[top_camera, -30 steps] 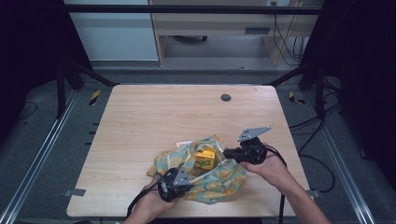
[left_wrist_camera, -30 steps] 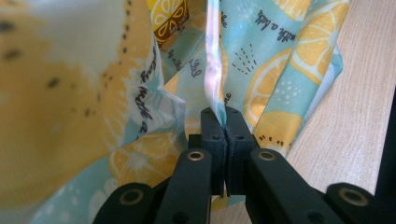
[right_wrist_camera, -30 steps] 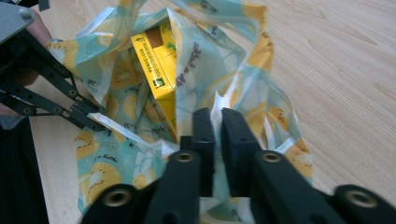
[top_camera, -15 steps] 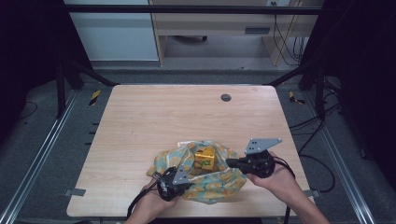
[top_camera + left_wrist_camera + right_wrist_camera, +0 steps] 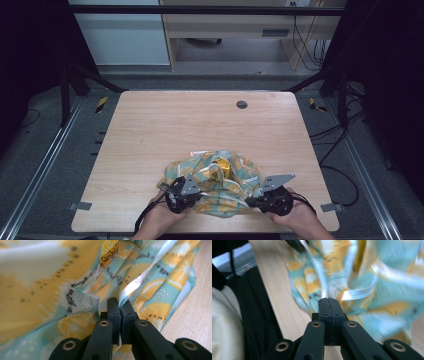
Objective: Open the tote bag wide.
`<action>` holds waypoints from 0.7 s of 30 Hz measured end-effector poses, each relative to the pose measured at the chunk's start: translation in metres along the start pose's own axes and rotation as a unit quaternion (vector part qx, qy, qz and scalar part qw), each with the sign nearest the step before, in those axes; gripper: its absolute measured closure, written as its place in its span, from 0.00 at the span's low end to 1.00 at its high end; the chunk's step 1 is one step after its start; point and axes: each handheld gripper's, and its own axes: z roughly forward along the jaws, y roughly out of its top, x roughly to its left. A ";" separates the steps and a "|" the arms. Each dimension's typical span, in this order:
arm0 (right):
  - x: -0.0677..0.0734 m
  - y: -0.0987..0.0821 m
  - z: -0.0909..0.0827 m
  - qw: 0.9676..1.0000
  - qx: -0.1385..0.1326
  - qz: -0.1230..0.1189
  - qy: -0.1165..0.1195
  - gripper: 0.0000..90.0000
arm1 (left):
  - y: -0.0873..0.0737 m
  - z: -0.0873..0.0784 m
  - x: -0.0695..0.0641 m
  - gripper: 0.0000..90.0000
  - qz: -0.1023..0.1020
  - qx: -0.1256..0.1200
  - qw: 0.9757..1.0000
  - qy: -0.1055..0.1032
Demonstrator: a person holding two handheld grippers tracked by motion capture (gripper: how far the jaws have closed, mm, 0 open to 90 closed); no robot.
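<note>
A crumpled cloth bag (image 5: 215, 182) printed with orange and lemon slices on teal lies near the table's front edge. A yellow box (image 5: 223, 167) peeks out from its folds. My left gripper (image 5: 196, 192) sits at the bag's left side, jaws shut on a fold of the cloth (image 5: 150, 290); in the left gripper view the left gripper (image 5: 120, 303) pinches a white-edged hem. My right gripper (image 5: 251, 201) is at the bag's near right corner, shut on the cloth (image 5: 387, 290), and in its own view the right gripper (image 5: 328, 300) has the fabric running up from its tips.
The wooden table (image 5: 175, 125) stretches away behind the bag, with a dark round grommet (image 5: 242, 104) at the back. The front edge lies just under both hands. Metal frame rails (image 5: 45, 165) run along the sides, and cables (image 5: 340, 165) hang at the right.
My right gripper has moved down and toward the near right corner, drawing the cloth with it. The bag now covers more of the yellow box. The left gripper stayed put.
</note>
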 end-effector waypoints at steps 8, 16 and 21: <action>-0.006 -0.004 0.008 1.000 0.015 -0.001 -0.005 1.00 | -0.002 -0.001 0.000 0.93 -0.006 -0.003 1.000 -0.002; -0.006 -0.005 0.012 0.999 0.037 -0.015 -0.019 1.00 | 0.004 -0.026 -0.008 0.83 -0.015 -0.032 0.999 -0.013; -0.006 -0.009 0.014 0.999 0.044 -0.017 -0.023 1.00 | 0.018 -0.053 -0.016 0.80 -0.012 -0.067 0.998 -0.018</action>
